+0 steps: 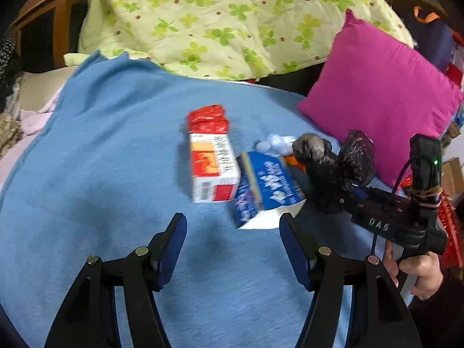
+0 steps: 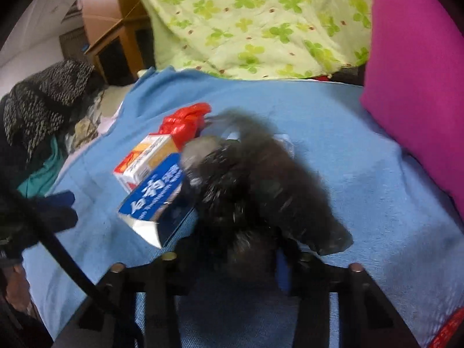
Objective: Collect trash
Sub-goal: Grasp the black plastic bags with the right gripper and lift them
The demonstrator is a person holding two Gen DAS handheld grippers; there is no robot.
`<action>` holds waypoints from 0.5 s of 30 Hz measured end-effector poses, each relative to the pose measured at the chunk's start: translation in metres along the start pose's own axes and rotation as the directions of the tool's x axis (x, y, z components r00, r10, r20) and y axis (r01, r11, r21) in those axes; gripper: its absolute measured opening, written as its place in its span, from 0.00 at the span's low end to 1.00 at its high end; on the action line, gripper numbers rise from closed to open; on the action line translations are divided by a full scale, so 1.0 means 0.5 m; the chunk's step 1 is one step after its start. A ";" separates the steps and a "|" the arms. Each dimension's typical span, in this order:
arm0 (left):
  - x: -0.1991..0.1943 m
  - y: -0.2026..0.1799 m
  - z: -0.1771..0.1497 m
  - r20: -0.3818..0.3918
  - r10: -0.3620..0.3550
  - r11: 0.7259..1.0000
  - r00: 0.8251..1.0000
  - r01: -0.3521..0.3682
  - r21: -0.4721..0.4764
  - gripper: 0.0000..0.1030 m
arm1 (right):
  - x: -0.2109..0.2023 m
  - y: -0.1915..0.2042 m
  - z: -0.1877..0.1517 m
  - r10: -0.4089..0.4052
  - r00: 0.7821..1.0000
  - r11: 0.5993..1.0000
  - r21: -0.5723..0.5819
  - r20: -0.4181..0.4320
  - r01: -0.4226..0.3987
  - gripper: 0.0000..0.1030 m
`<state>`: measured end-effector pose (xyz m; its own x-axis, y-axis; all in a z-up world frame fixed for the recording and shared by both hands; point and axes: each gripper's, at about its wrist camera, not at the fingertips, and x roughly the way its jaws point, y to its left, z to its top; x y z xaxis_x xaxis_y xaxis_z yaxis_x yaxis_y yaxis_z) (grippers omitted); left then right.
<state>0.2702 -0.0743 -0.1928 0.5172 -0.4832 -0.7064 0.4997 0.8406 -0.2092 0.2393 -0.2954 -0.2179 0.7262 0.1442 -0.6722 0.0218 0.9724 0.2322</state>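
— How far along are we?
— I'm clamping the right gripper [image 2: 232, 249] fingers on a crumpled black plastic bag [image 2: 246, 179]; left gripper [image 1: 233, 246] fingers are standing apart, empty.
— What's left?
— The blue-and-white carton [image 1: 264, 188], red-and-white carton [image 1: 213, 168] and red wrapper [image 1: 207, 119] are still lying mid-bed on the blue blanket [image 1: 101, 145].

We see a bed covered by a blue blanket [image 1: 101, 150] filling the middle of both views. A pale green clover-print quilt [image 1: 232, 20] is heaped along the top, and a magenta pillow [image 1: 382, 92] sits at the right. A wooden cabinet [image 1: 46, 20] stands at upper left, with dark speckled clothing [image 2: 43, 101] piled at the left edge.
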 end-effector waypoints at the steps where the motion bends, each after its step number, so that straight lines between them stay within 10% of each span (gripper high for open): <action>1: 0.003 -0.006 0.002 0.006 -0.012 1.000 1.000 0.012 -0.003 0.65 | -0.021 -0.011 0.007 0.013 1.000 0.999 0.037 0.026 -0.014 0.37; 15: 0.124 -0.091 0.000 -0.041 0.062 0.992 0.997 -0.066 -0.109 0.73 | -0.190 -0.059 0.023 0.012 0.975 0.967 0.247 0.223 -0.069 0.37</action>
<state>0.2794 -0.1425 -0.2270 0.5185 -0.4200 -0.7449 0.3855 0.8923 -0.2348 0.1777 -0.3399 -0.1528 0.8611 0.1118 -0.4959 0.1409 0.8848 0.4442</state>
